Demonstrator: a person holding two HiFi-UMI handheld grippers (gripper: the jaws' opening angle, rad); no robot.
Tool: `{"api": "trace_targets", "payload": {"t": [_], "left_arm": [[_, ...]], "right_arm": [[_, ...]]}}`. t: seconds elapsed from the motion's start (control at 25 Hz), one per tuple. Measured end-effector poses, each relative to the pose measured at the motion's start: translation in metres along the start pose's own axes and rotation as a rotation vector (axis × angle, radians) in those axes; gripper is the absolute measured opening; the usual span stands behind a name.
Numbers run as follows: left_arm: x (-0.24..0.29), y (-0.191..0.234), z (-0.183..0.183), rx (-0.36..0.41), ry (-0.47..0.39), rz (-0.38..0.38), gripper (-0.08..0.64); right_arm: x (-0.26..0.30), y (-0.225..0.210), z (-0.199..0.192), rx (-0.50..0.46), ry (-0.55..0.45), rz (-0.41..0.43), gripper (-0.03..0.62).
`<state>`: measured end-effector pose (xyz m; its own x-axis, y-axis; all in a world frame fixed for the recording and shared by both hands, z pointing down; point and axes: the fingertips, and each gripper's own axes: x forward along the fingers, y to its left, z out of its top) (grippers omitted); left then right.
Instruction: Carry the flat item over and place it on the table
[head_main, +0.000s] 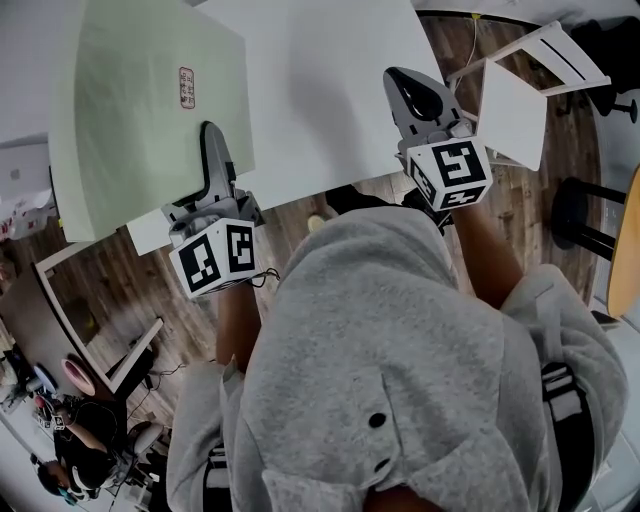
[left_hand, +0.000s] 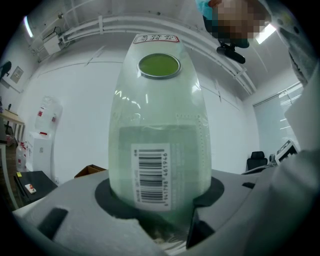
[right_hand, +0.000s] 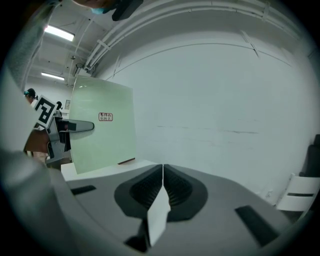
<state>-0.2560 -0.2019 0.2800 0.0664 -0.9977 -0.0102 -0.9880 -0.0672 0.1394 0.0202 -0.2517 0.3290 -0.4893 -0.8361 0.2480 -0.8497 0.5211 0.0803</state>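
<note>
The flat item is a pale green board (head_main: 140, 120) with a small label and a barcode sticker. In the head view it lies over the left part of the white table (head_main: 330, 90), with its left side past the table's edge. My left gripper (head_main: 213, 150) is shut on the board's near edge, one jaw on top. The left gripper view looks along the board (left_hand: 159, 125), which rises from between the jaws of the left gripper (left_hand: 161, 212). My right gripper (head_main: 412, 95) is shut and empty over the table's near right edge. The right gripper view shows the right gripper (right_hand: 163, 184) and the board (right_hand: 102, 132). Whether the board touches the table I cannot tell.
A white chair (head_main: 520, 95) stands at the table's right corner. A dark stool (head_main: 575, 212) is further right on the wooden floor. Low furniture (head_main: 70, 320) and a seated person (head_main: 85, 450) are at lower left. My grey hooded top fills the near view.
</note>
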Motion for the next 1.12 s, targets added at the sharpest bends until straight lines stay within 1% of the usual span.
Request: {"api": "trace_targets", "payload": {"t": [0.2,0.32,0.48,0.92,1.12], "left_arm": [[0.005,0.003,-0.003,0.021,0.005,0.006,0.272],[0.020,-0.002,-0.008,0.042,0.019,0.018,0.273],[0.041,-0.013,-0.012,0.044,0.031,0.024,0.273],[0.076,-0.027,-0.020,0.090,0.058,0.068,0.272],[0.078,-0.025,-0.022,0.096,0.060,0.087,0.273]], "right_arm": [[0.005,-0.002,0.000,0.006,-0.004,0.002,0.028],[0.014,-0.014,-0.001,0.016,-0.002,0.004,0.028],[0.024,-0.035,-0.004,0.030,0.000,0.013,0.028],[0.039,-0.070,-0.013,0.100,-0.018,0.027,0.028],[0.037,-0.073,-0.021,0.116,-0.008,0.026,0.028]]}}
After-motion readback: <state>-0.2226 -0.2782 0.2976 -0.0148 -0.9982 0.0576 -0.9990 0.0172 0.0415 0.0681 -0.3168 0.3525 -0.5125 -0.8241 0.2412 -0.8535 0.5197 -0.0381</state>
